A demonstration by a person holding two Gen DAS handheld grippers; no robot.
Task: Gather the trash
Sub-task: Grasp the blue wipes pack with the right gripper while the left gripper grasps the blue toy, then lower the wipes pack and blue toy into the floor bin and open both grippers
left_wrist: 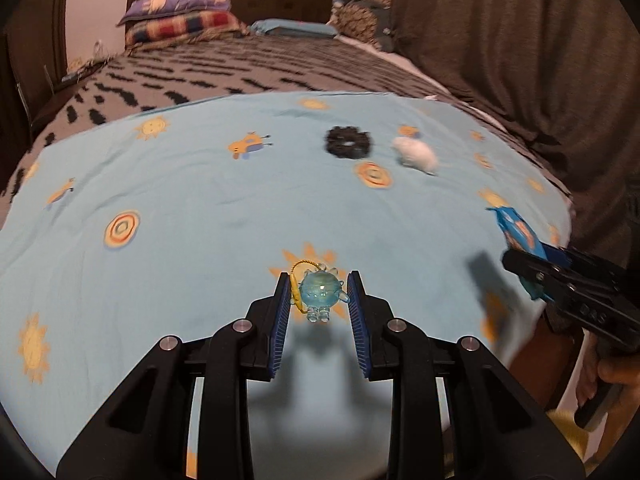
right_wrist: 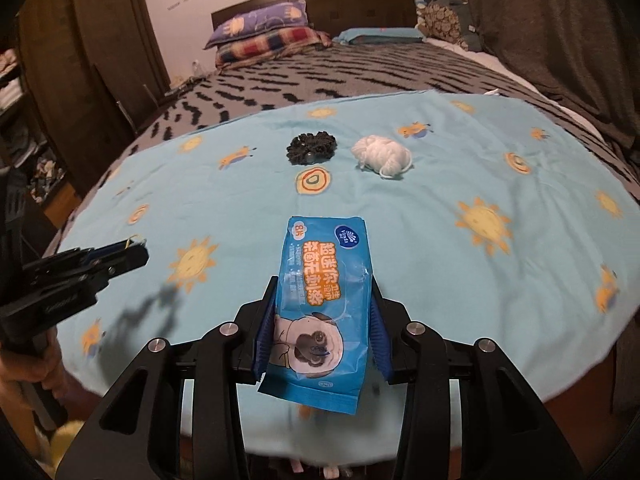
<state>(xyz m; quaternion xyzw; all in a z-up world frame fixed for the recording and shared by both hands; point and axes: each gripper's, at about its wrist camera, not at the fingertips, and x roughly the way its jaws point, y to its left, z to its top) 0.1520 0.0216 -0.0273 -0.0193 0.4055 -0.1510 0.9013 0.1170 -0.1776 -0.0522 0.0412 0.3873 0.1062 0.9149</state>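
Nearest in the left wrist view, left gripper [left_wrist: 320, 294] clamped on a small translucent blue toy figure [left_wrist: 322, 294] with a yellow cord loop, pads pressing its two sides, lifted clear of the light blue sun-print sheet [left_wrist: 180, 208] with a shadow beneath, near the sheet's near edge. Likely held by the round body because the cord gives no firm hold. In the right wrist view, right gripper [right_wrist: 324, 312] closed across a blue wet-wipe packet [right_wrist: 320, 300], gripped by the long edges at the flap end so the rest juts out forward, also off the sheet near its near edge. Both pieces raised at once, presumably for carrying to a bin not in view. Farther up, toward the sheet's far edge, a black scrunchie [right_wrist: 312, 147] and just right of it a white ball of yarn [right_wrist: 382, 156], close but apart, still lying flat, probably the next pickups. Beyond, patterned bedspread [right_wrist: 320, 76] and stacked pillows [right_wrist: 264, 36] at the headboard.
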